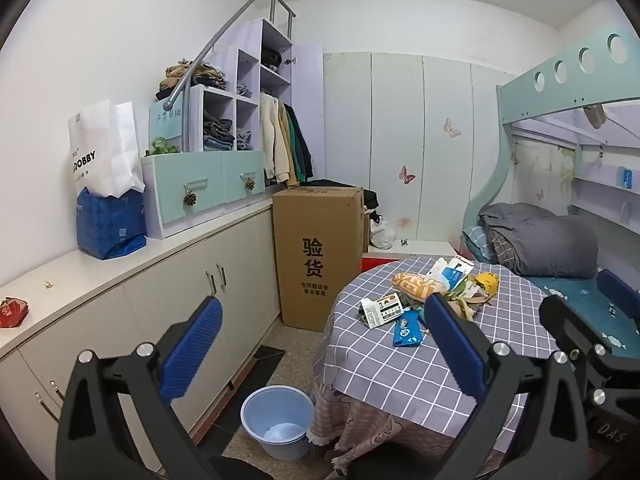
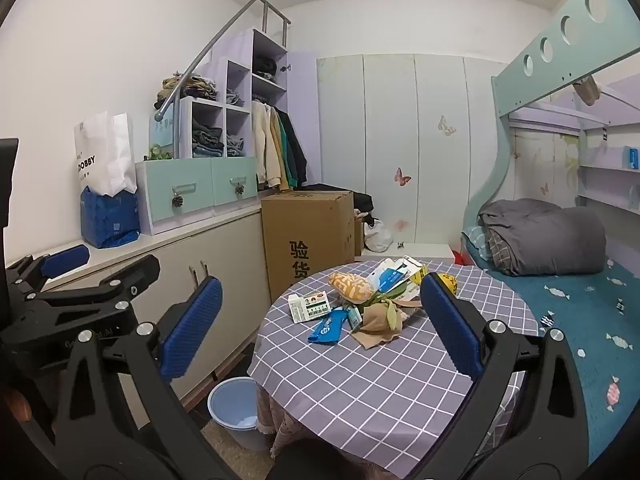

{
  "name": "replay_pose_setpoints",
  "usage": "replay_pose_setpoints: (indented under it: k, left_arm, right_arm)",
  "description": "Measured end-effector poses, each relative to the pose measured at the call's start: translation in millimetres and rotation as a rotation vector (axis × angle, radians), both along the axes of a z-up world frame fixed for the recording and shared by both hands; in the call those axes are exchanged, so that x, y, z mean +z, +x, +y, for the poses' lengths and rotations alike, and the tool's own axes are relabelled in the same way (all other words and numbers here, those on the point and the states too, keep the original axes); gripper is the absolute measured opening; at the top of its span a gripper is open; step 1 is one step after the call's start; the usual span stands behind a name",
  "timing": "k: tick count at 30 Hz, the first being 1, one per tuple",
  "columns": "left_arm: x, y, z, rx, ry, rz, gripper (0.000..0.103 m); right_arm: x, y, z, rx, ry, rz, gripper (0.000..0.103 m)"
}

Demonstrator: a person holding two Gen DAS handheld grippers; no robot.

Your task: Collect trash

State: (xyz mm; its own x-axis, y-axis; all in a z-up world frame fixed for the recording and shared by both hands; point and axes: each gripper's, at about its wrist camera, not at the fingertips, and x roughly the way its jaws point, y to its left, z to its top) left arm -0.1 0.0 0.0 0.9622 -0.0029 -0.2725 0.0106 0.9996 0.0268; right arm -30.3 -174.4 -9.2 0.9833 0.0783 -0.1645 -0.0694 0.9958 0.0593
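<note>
A pile of trash lies on the round table with the grey checked cloth point(image 2: 360, 380): a white and green carton point(image 2: 309, 307), a blue wrapper point(image 2: 326, 330), an orange snack bag point(image 2: 352, 286), a blue and white box point(image 2: 394, 276), crumpled brown paper point(image 2: 380, 324) and a yellow packet point(image 2: 447, 282). The carton point(image 1: 382, 308) and blue wrapper point(image 1: 406, 330) also show in the left wrist view. A blue bucket point(image 2: 234, 410) stands on the floor left of the table; it also shows in the left wrist view point(image 1: 278, 420). My left gripper point(image 1: 320, 344) is open and empty, held short of the table. My right gripper point(image 2: 320, 332) is open and empty, above the table's near edge.
A tall cardboard box point(image 1: 318, 256) stands behind the table. A long white cabinet point(image 1: 160, 280) runs along the left wall, with a blue bag point(image 1: 110, 224) and a red item point(image 1: 12, 312) on top. A bunk bed point(image 2: 560, 280) with grey bedding is on the right.
</note>
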Motion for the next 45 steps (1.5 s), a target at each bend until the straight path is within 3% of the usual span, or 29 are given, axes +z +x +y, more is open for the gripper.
replay_pose_setpoints:
  k: [12, 45]
  left_arm:
    - [-10.1, -3.0, -4.6, -0.004, 0.004, 0.005, 0.099]
    - [-3.4, 1.2, -12.8, -0.011, 0.035, 0.025, 0.099]
  right_arm:
    - [0.2, 0.1, 1.7, -0.002, -0.002, 0.008, 0.097]
    - [-10.2, 4.8, -3.6, -0.001, 0.016, 0.022, 0.097]
